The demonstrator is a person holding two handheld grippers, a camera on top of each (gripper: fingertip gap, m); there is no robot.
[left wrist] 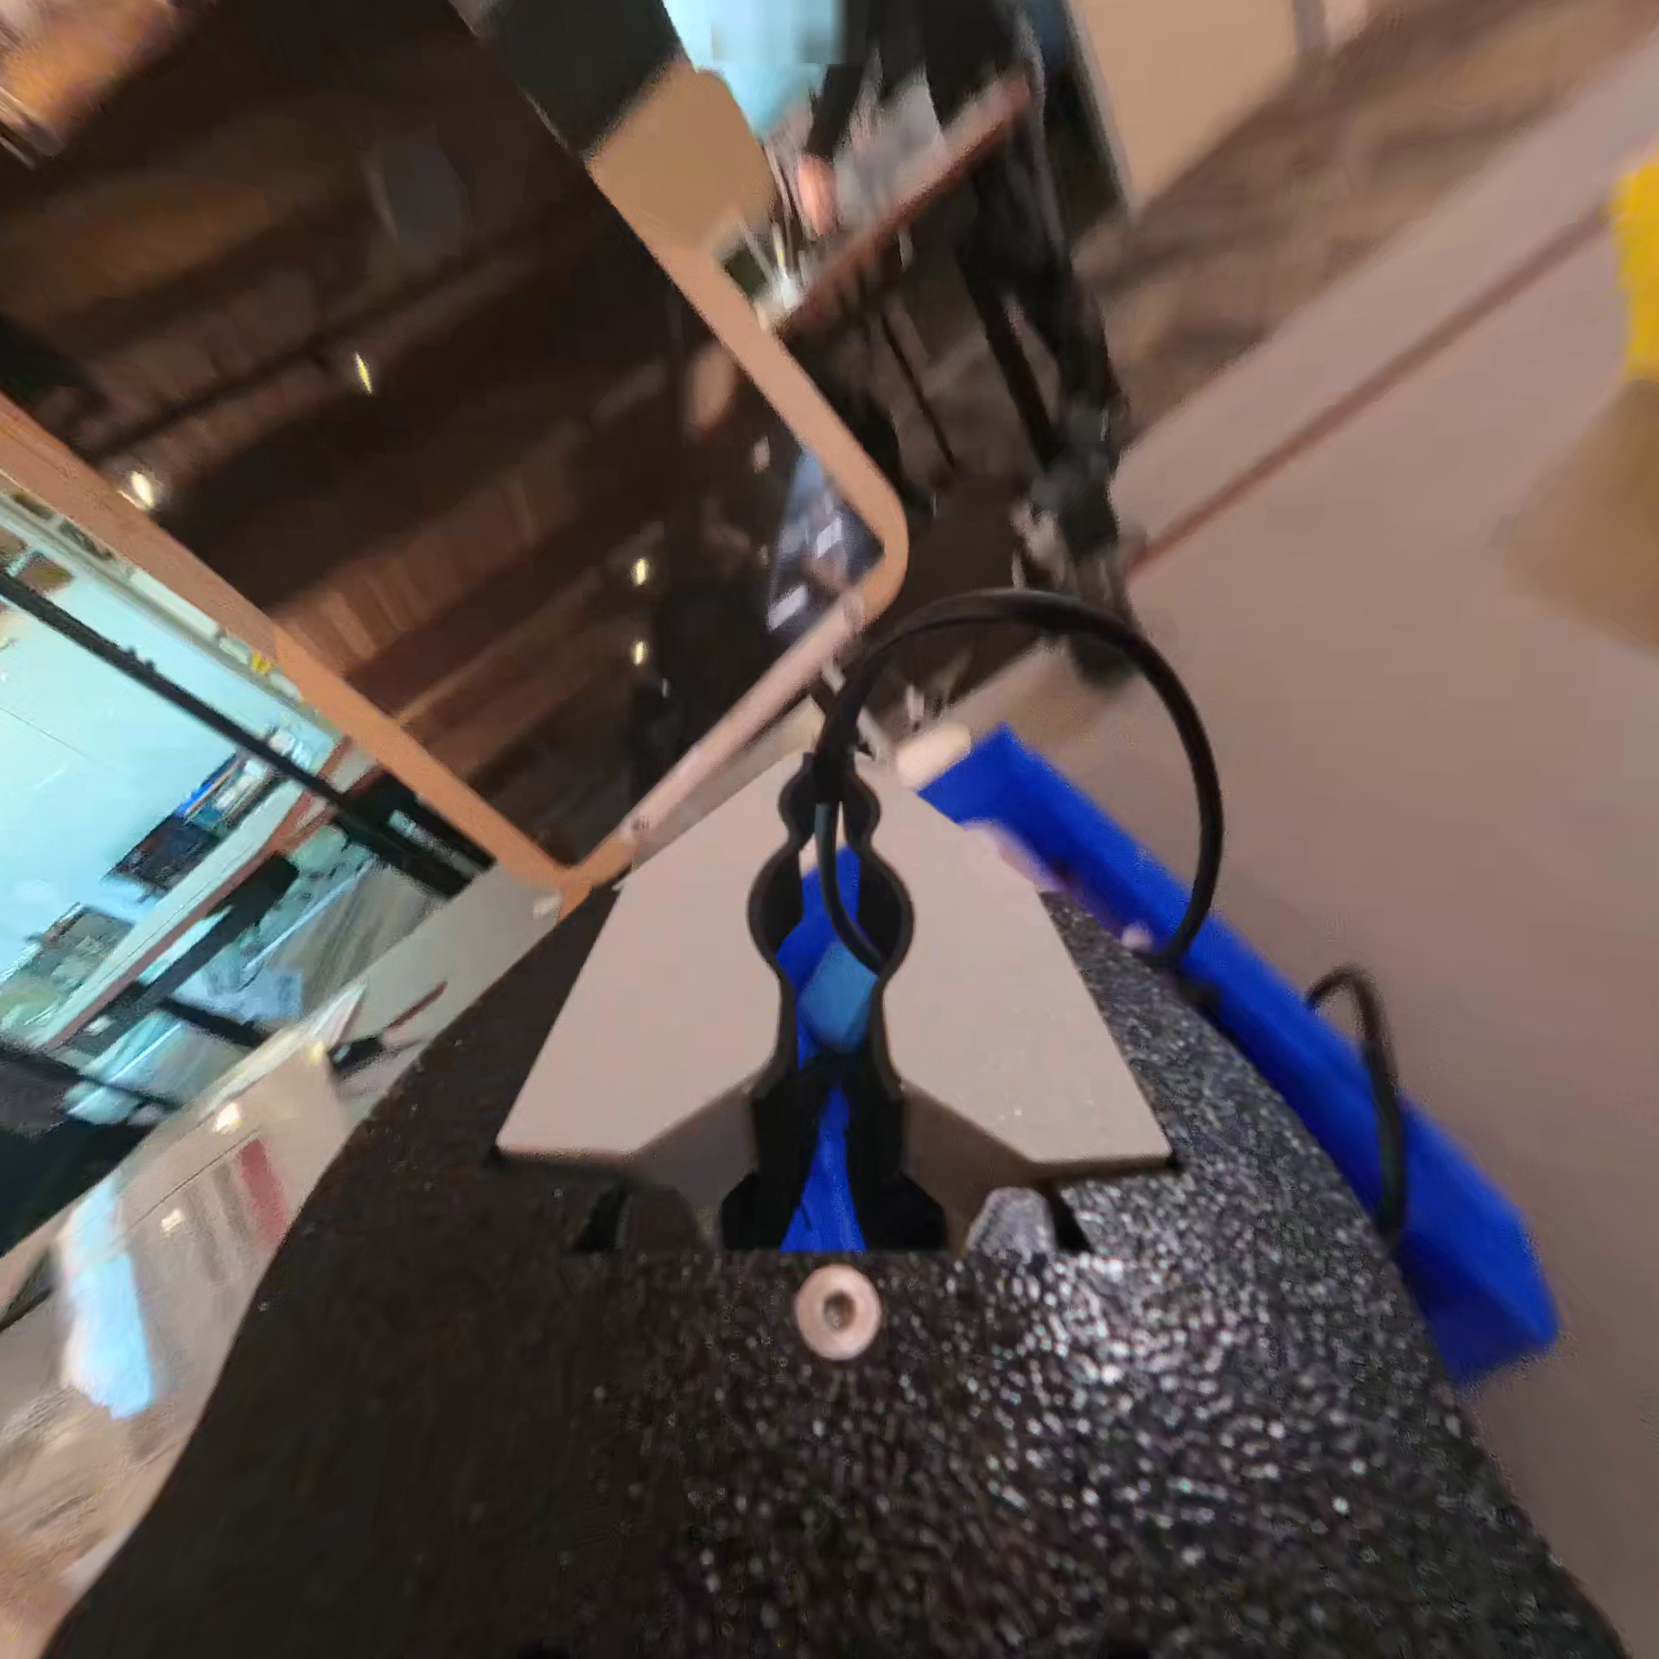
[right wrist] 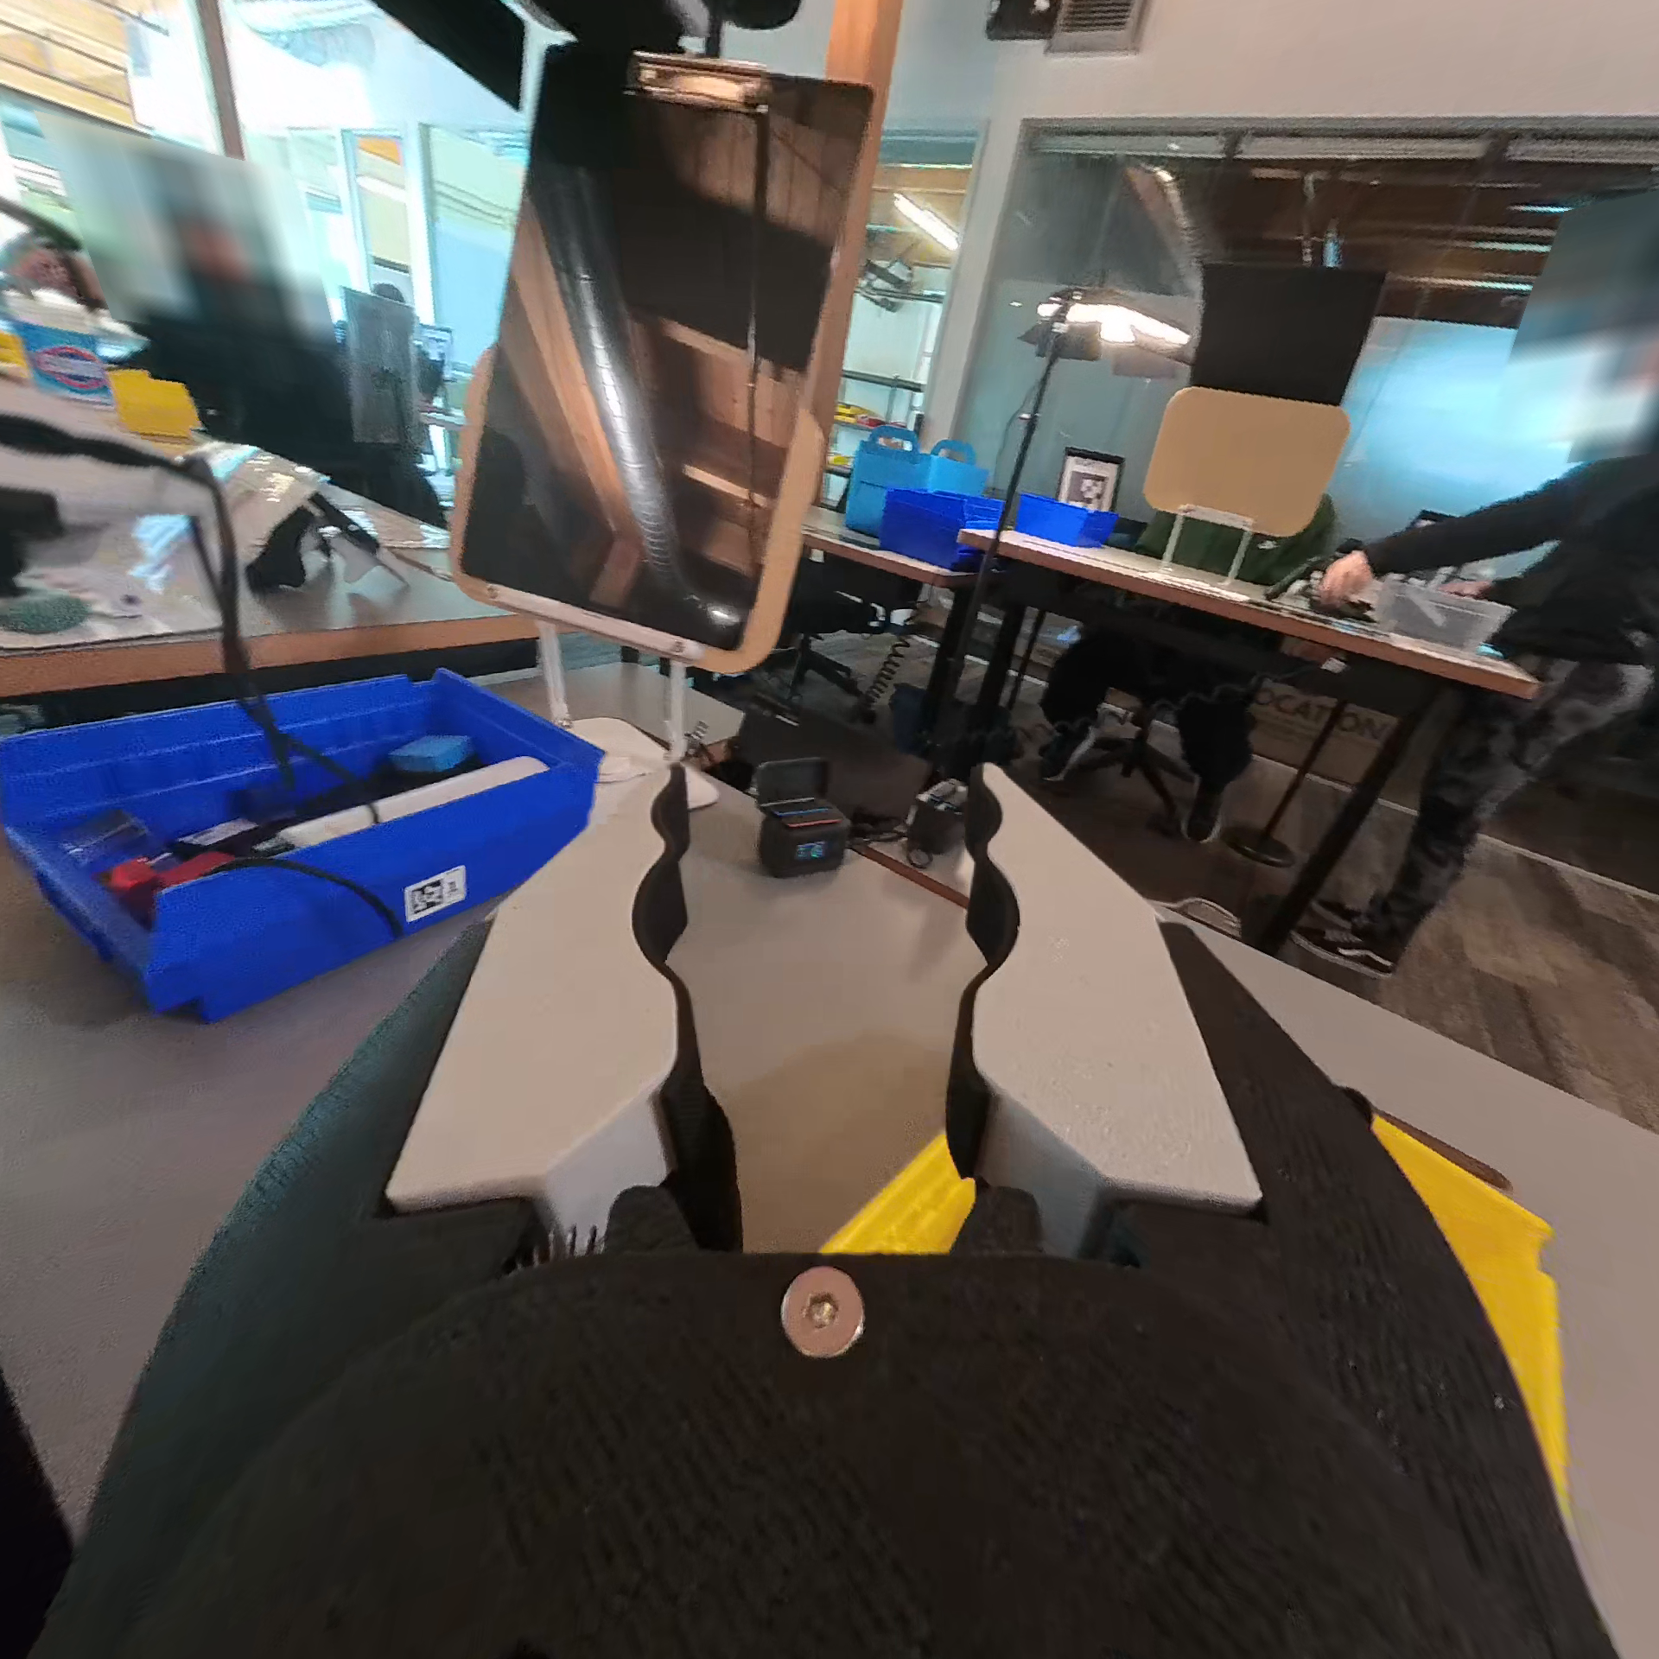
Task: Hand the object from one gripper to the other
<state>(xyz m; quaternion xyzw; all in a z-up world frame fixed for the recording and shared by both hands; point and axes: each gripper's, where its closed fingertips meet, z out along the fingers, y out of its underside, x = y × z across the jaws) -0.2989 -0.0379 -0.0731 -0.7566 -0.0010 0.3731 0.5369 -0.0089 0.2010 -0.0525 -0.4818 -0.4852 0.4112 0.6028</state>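
My left gripper [left wrist: 830, 794] is shut on a thin black cable [left wrist: 1207, 790]. The cable loops up from the fingertips, arcs to the right and runs down into the blue bin [left wrist: 1302, 1032]. In the right wrist view the same cable [right wrist: 224, 592] rises from the blue bin [right wrist: 359, 898] towards the far left edge, where the other gripper shows only in part. My right gripper [right wrist: 826, 808] is open and empty above the grey table [right wrist: 808, 943], to the right of the blue bin.
The blue bin holds a white tube [right wrist: 422, 794], a red part [right wrist: 144, 875] and other small items. A mirror on a stand [right wrist: 646, 359] is behind it, and a small black case [right wrist: 794, 826] is beyond my right fingertips. A yellow bin [right wrist: 1481, 1275] lies under my right gripper. People work at tables behind. Spacing between my two grippers at the tips: around 40 centimetres.
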